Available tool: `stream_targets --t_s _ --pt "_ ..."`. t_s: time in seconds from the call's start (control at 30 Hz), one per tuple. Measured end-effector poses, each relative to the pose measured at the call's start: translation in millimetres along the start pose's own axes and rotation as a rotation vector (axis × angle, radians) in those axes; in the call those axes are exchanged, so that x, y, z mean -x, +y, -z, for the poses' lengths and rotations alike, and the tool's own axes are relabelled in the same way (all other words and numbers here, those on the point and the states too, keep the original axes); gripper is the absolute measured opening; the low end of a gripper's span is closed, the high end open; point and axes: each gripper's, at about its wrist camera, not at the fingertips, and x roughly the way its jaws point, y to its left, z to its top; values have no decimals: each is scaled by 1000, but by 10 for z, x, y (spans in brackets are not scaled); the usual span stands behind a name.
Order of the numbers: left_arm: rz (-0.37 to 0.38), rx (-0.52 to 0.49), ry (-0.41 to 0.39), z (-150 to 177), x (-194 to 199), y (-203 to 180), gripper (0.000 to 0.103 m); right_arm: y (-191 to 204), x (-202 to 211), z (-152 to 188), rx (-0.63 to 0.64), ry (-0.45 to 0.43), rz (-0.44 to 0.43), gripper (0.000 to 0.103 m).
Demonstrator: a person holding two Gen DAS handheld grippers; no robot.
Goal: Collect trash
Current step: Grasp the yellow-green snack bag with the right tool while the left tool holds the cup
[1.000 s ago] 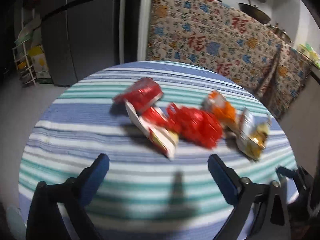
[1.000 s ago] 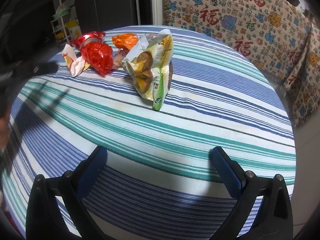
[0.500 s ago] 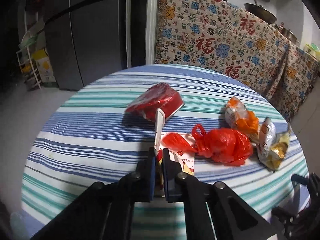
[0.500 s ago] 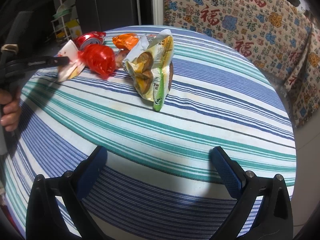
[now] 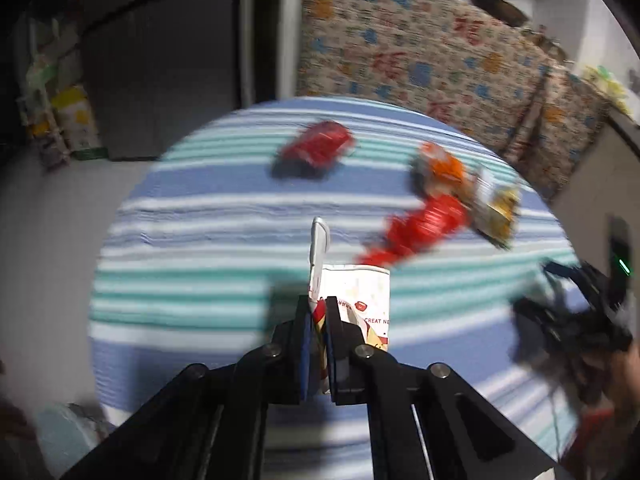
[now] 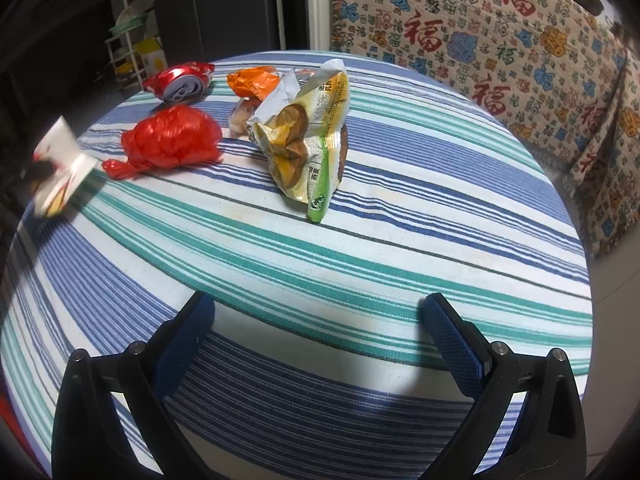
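My left gripper (image 5: pixel 319 312) is shut on a white printed paper wrapper (image 5: pixel 360 300), lifted off the striped tablecloth (image 5: pixel 200 264); the same wrapper (image 6: pixel 60 168) shows blurred at the left edge of the right wrist view. On the table lie a crushed red can (image 6: pixel 180 80), a red plastic bag (image 6: pixel 172 140), an orange wrapper (image 6: pixel 256 80) and a yellow-green snack bag (image 6: pixel 312 140). My right gripper (image 6: pixel 320 336) stands open above the near side of the table, nothing between its fingers.
The round table (image 6: pixel 400 240) has its edge close to a patterned cloth-covered counter (image 6: pixel 500 48) at the right. A dark fridge (image 5: pixel 160 60) and a wire rack (image 6: pixel 128 52) stand behind. A pale bin rim (image 5: pixel 68 436) shows low left.
The left gripper closed on the white wrapper and pulled it back toward the near left, away from the other trash. The right gripper stayed still and open.
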Motion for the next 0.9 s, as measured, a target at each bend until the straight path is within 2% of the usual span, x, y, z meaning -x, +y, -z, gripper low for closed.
stream_targets --t_s 0.1,0.2,0.3,0.37,0.47,0.5,0.53,0.57,0.63,0.73,0.83,0.9 --pt "65 -61 11 129 -34 -224 7 -43 -66 -96 21 0 -19 103" --pt "46 -158 5 208 -101 -450 7 -103 -166 -241 7 -2 -28 103" --pt "48 -192 -2 267 -147 -546 8 -141 -259 -403 -16 0 -54 103" --pt "50 -192 -7 306 -171 -571 14 -158 -294 -486 -33 -2 -74 100" --pt "64 -190 13 358 -223 -580 31 -120 -279 -641 -56 -60 -104 99" --pt "61 -193 16 377 -233 -584 37 -87 -272 -667 -46 -74 -110 96" --pt "56 -199 20 400 -245 -591 38 -61 -278 -681 -36 -79 -111 87" --pt "52 -202 16 408 -248 -594 38 -26 -285 -694 -23 -86 -110 69" --pt "55 -197 15 397 -239 -590 38 -2 -301 -668 -12 -82 -90 42" --pt "68 -171 18 376 -222 -555 38 -48 -212 -591 -40 -79 -104 34" --pt "79 -178 23 371 -177 -570 38 -76 -33 -471 -33 -68 -94 33" --pt "92 -187 30 377 -150 -588 38 -73 124 -319 -28 -30 -86 33"
